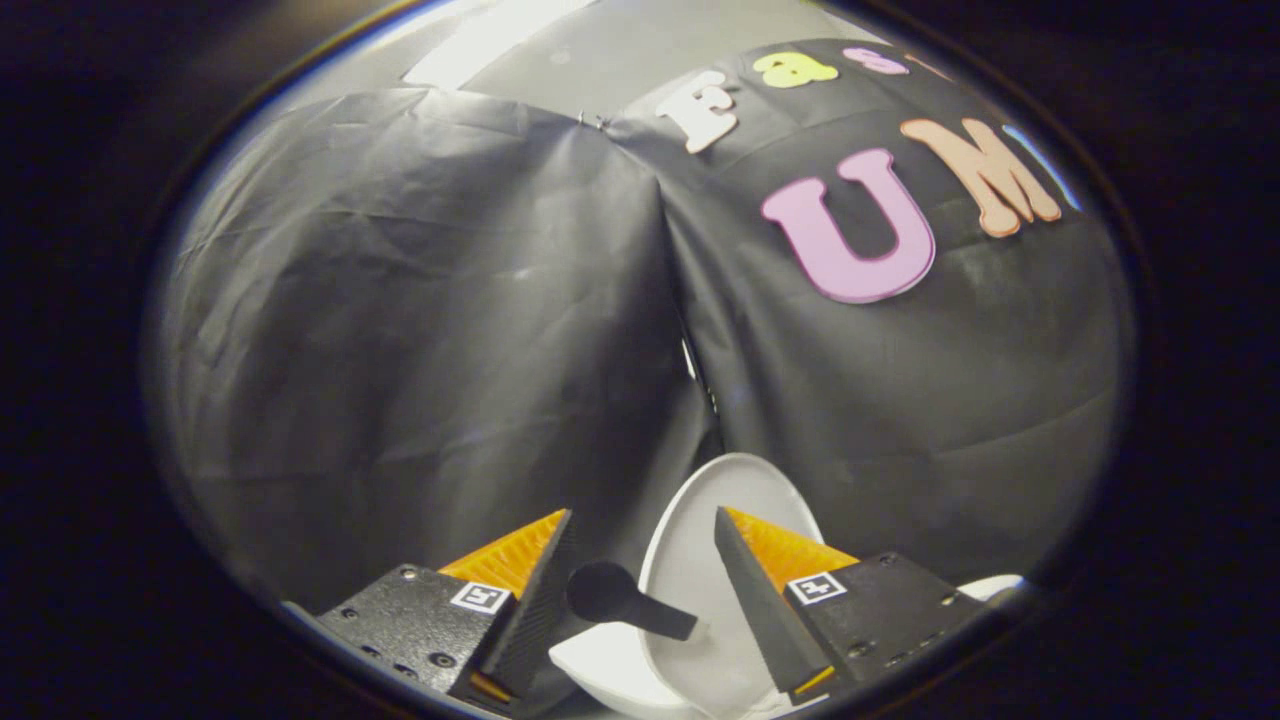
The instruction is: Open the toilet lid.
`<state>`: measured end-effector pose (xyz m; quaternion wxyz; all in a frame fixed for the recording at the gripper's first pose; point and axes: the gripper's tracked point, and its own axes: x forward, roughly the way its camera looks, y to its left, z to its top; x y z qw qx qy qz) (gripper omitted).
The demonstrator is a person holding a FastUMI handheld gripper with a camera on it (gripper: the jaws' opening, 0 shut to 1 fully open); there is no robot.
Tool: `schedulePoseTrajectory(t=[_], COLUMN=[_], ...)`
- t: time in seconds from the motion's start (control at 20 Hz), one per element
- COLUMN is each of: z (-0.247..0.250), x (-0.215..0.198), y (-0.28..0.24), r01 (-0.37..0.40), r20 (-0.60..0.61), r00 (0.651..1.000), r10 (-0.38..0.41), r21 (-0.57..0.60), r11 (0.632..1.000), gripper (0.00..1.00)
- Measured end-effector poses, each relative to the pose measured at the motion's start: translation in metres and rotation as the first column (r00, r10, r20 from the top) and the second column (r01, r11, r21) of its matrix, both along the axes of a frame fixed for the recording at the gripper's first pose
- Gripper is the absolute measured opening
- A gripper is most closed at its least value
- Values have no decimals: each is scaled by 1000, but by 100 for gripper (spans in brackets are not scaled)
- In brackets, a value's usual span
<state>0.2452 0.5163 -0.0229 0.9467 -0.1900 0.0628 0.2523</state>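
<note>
Standing nearly upright against the black booth wall (420,330), toilet lid (700,540) already looking raised, likely resting there to stay open. Jutting sideways from lid, black knob handle (610,597) offering a grip. Hovering just before it, gripper (640,570) jaws spread apart, clamping nothing.

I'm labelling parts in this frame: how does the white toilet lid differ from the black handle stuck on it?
The toilet lid is white, broad and oval; the black handle is dark, small and narrow with a rounded knob end. The lid stands raised, rising beyond the fingertips, while the handle juts out from its face into the gap between the fingers. Neither is touched: the gripper is open, its fingers apart either side of the handle.
</note>
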Motion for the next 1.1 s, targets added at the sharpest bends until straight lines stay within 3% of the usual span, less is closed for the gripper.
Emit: schedulePoseTrajectory(t=[0.25, 0.55, 0.7, 0.9, 1.1], z=[70, 141, 173, 215, 226], x=[-18, -42, -57, -87, -107], y=[-35, -133, -186, -233, -284], r01=[54, 141, 219, 257, 343], r20=[156, 273, 333, 435, 455], r00=[986, 954, 924, 870, 845], r10=[-54, -120, -189, -233, -283], r21=[2, -60, -56, 4, -54], r11=[999, 988, 974, 966, 938], gripper=[85, 85, 85, 85, 85])
